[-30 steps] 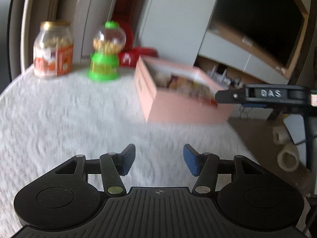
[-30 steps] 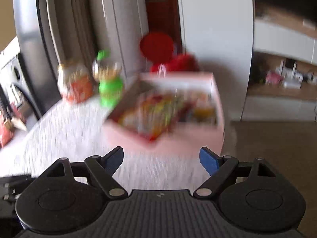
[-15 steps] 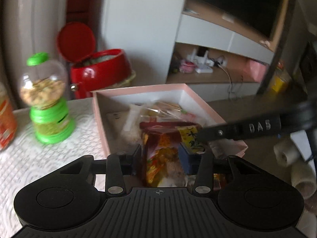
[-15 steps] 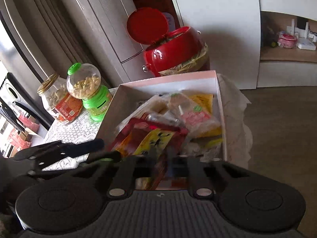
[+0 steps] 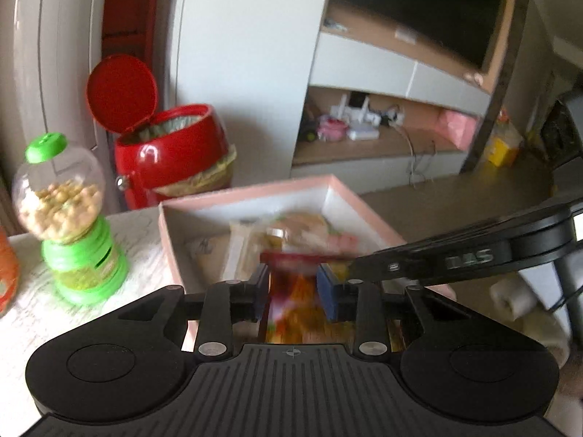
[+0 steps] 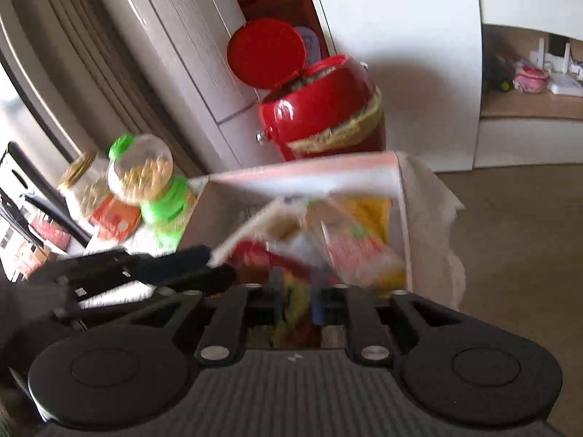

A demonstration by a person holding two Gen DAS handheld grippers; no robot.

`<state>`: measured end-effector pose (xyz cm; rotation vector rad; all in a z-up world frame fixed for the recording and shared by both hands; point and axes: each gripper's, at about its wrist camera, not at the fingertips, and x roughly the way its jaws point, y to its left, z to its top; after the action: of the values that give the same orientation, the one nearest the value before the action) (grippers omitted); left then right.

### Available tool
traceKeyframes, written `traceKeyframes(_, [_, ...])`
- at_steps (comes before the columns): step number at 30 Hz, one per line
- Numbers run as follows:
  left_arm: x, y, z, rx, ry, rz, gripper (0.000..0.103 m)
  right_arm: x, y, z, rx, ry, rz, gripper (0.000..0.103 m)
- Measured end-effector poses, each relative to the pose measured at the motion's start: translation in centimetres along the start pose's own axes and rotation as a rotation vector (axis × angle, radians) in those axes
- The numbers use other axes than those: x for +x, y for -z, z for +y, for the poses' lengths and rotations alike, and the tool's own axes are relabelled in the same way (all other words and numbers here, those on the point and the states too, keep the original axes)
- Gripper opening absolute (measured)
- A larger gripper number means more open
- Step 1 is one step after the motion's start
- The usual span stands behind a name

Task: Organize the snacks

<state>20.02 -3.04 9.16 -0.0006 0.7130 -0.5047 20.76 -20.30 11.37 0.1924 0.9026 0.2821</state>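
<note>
1. The pink box (image 5: pixel 368 215) sits on the tabletop (image 5: pixel 32 298), open at the top, its inside white. It holds a heap of snack packets (image 5: pixel 306 233): clear wrappers, a pale one at the left, yellow and red ones; they are too blurred to read.
2. The left gripper (image 5: pixel 291 287) is over the near side of the box. Its jaws have just been closing and now clamp a red and yellow packet (image 5: pixel 291 291) between the blue pads.
3. The right gripper (image 6: pixel 297 306) is over the same heap. Its jaws have just been opening a little; a red and yellow packet (image 6: pixel 291 302) stands between them, and I cannot tell whether the pads press on it.
4. In the left view the right gripper's finger reaches in from the right, just beside the left gripper's right pad.
5. A dispenser (image 5: pixel 65 215) with a green cap and base stands left of the box, its clear globe about half full of pale round pieces.
6. A jar (image 6: pixel 91 189) with a gold lid and orange label stands beyond the dispenser, holding pale pieces.
7. A red bin (image 5: pixel 175 153) stands on the floor behind the tabletop, lid up, with a liner inside.
</note>
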Motion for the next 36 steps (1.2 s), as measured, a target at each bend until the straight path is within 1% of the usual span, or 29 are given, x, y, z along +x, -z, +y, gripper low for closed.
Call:
traceKeyframes(3, [-0.1,0.7,0.1,0.000,0.016,0.065,0.034,-1.5,1.8,-0.2,-0.015,0.009,0.000,0.045])
traceKeyframes(5, [0.2,1.0,-0.1,-0.001,0.027,0.063,0.035,-1.5,2.3,-0.2,-0.006,-0.023,0.020,0.047])
traceKeyframes(6, [0.2,1.0,-0.2,-0.004,0.026,0.058,0.031,-1.1,2.4,-0.3,0.005,-0.053,0.041,0.047])
traceKeyframes(8, [0.4,1.1,-0.3,-0.007,-0.004,0.035,0.024,-0.1,2.2,-0.5,0.051,-0.116,0.069,0.042])
traceKeyframes(9, [0.5,1.0,-0.2,-0.006,-0.007,0.023,0.024,0.3,1.9,-0.6,0.074,-0.134,0.071,0.039])
traceKeyframes(10, [0.6,1.0,0.0,-0.011,0.006,0.007,0.024,0.5,1.5,-0.6,0.088,-0.147,0.064,0.036])
traceKeyframes(11, [0.9,0.7,0.2,-0.016,-0.002,-0.011,0.021,0.8,1.0,-0.6,0.095,-0.157,0.056,0.034])
traceKeyframes(13, [1.7,-0.2,0.6,-0.005,-0.031,-0.034,0.021,1.6,-0.1,-0.4,0.110,-0.158,0.037,0.028])
traceKeyframes(14, [2.2,-0.6,0.7,-0.001,-0.039,-0.046,0.021,1.9,-0.7,-0.3,0.107,-0.155,0.021,0.023])
traceKeyframes(15, [2.6,-0.9,0.9,-0.002,-0.045,-0.057,0.021,2.2,-1.2,-0.2,0.100,-0.145,0.002,0.020])
traceKeyframes(17, [3.2,-1.4,1.2,-0.010,-0.055,-0.067,0.022,3.1,-2.2,0.0,0.094,-0.105,-0.020,0.020])
traceKeyframes(19, [2.6,-1.4,1.5,-0.035,-0.049,-0.080,0.023,3.4,-2.6,0.1,0.069,-0.019,-0.049,0.020])
traceKeyframes(21, [0.9,-0.7,1.6,-0.065,-0.024,-0.113,0.023,3.1,-2.3,0.0,0.043,0.073,-0.072,0.022])
traceKeyframes(22, [-0.1,-0.3,1.5,-0.072,-0.017,-0.131,0.024,2.5,-1.8,-0.3,0.045,0.091,-0.079,0.023])
traceKeyframes(24, [-2.6,1.2,0.9,-0.067,-0.024,-0.177,0.024,0.8,-0.3,-0.5,0.045,0.100,-0.105,0.033])
traceKeyframes(25, [-3.9,2.3,0.4,-0.063,-0.044,-0.193,0.024,-0.4,0.7,-0.4,0.037,0.108,-0.131,0.037])
traceKeyframes(27, [-5.7,4.6,-0.4,-0.062,-0.074,-0.201,0.024,-2.5,3.2,0.3,0.008,0.135,-0.181,0.064])
traceKeyframes(28, [-6.4,5.7,-0.7,-0.061,-0.085,-0.196,0.024,-3.4,4.8,1.0,-0.015,0.152,-0.200,0.067])
traceKeyframes(31, [-8.2,10.1,-1.8,-0.046,-0.155,-0.160,0.025,-5.2,9.6,3.6,-0.110,0.198,-0.221,0.070])
traceKeyframes(33, [-9.3,12.9,-2.2,-0.069,-0.221,-0.124,0.025,-5.8,12.8,5.0,-0.142,0.192,-0.208,0.075])
traceKeyframes(34, [-9.8,14.5,-2.5,-0.093,-0.247,-0.106,0.026,-6.0,14.5,5.6,-0.147,0.181,-0.196,0.075])
traceKeyframes(36, [-10.4,17.0,-3.1,-0.117,-0.274,-0.080,0.026,-6.1,17.3,6.4,-0.145,0.165,-0.170,0.075])
